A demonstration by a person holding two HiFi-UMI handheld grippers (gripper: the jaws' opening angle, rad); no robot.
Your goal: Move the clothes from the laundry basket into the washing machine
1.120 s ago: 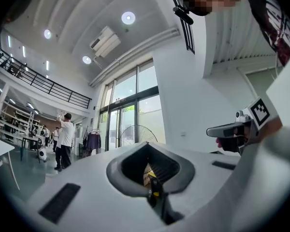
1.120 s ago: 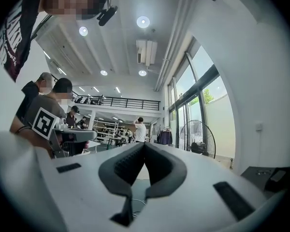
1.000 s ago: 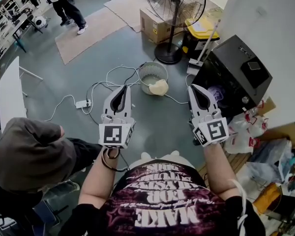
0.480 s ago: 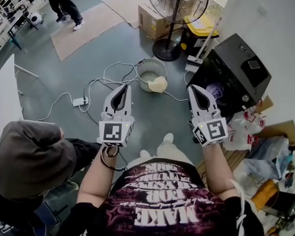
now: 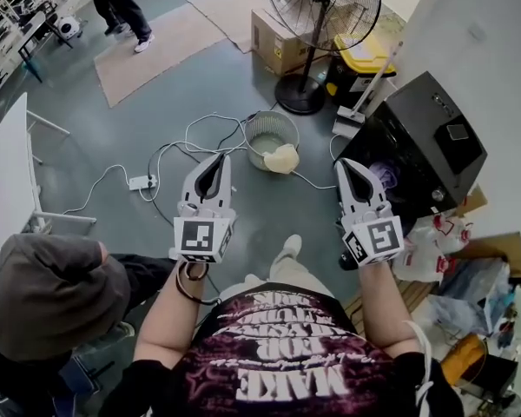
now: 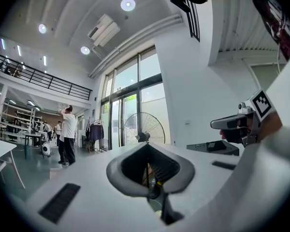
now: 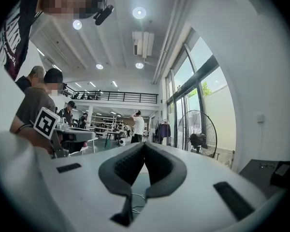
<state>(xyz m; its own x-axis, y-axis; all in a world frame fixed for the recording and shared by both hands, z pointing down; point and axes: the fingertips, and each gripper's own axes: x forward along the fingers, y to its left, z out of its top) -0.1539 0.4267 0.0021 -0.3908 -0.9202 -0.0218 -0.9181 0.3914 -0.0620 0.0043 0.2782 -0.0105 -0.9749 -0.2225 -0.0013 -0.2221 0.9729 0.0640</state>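
While the left claw (image 5: 219, 158) and right claw (image 5: 344, 164) are held shut and empty, the clothes (image 5: 280, 157) in the laundry basket (image 5: 270, 127) could be nudged, or the cables (image 5: 181, 149) snagged.

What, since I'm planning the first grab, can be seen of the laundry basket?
The laundry basket is a small round bin with pale grey openwork walls, plastic or wire by the look of it. It stands upright on the grey floor, just this side of the fan's base. A cream cloth lies in it and spills over its near rim. White cables on the floor run close past it; whether they touch it cannot be told.
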